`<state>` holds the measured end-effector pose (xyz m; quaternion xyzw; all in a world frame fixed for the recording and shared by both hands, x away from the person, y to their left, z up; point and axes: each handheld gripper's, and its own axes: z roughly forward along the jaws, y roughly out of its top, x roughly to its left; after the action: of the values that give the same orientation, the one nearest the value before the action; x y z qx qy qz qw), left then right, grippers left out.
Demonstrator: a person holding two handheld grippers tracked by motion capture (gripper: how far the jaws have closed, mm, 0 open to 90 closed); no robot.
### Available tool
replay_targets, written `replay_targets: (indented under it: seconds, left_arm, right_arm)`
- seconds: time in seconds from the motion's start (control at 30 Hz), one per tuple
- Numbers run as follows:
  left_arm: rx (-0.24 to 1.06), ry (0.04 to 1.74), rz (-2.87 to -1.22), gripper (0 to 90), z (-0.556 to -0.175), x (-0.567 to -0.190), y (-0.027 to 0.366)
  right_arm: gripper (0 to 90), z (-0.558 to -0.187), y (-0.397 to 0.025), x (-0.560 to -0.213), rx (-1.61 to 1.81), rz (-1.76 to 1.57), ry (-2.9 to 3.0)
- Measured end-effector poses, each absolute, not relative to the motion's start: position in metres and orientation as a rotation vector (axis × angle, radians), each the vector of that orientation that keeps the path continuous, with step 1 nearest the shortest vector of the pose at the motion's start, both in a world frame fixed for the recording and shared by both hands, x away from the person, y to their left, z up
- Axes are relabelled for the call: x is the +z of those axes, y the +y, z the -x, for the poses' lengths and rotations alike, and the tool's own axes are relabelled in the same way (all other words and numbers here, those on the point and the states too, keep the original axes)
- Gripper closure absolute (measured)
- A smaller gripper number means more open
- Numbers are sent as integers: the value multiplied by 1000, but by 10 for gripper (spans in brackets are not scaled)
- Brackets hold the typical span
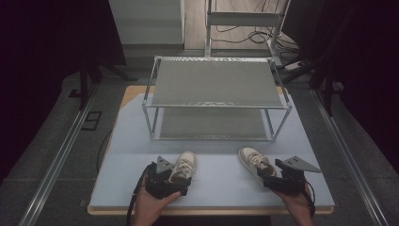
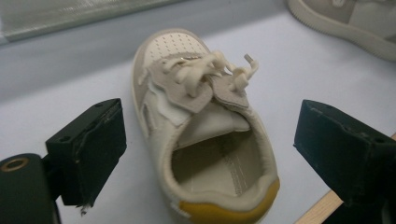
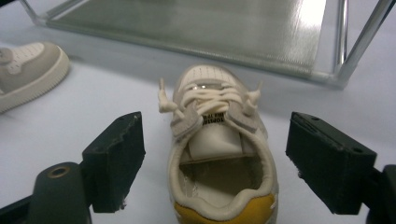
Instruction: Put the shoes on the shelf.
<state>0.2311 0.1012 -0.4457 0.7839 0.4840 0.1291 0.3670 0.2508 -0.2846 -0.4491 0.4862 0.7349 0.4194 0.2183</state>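
Both hands hold their tongs low, left tongs (image 1: 181, 175) and right tongs (image 1: 264, 175) spread wide, jaws apart.

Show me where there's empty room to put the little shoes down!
The rack's top shelf is bare, and so is the lower shelf. The table is free left of the rack and between the left shoe and right shoe. It is crowded at the near edge, where the left gripper and right gripper flank the shoes.
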Motion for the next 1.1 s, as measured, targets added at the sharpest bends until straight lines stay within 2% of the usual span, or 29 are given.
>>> replay_targets:
  seconds: [0.47, 0.63, 0.77, 0.9, 1.1]
  left_arm:
    - [334, 1344, -2081, 91, -240, -466, 88]
    - [322, 1377, -2081, 132, -244, -473, 86]
    - [318, 1387, -2079, 154, -246, -477, 86]
    - [314, 1386, -2068, 164, -246, -477, 88]
    - [346, 1369, -2065, 214, -243, -474, 91]
  right_arm:
    - [155, -266, -281, -472, 1040, -1409, 2088]
    - [154, -273, -278, -479, 1018, -1426, 2115]
    - [169, -277, -273, -485, 991, -1429, 2137]
    - [238, -279, -271, -489, 994, -1430, 2142]
    - [259, -279, -271, -489, 996, -1432, 2141]
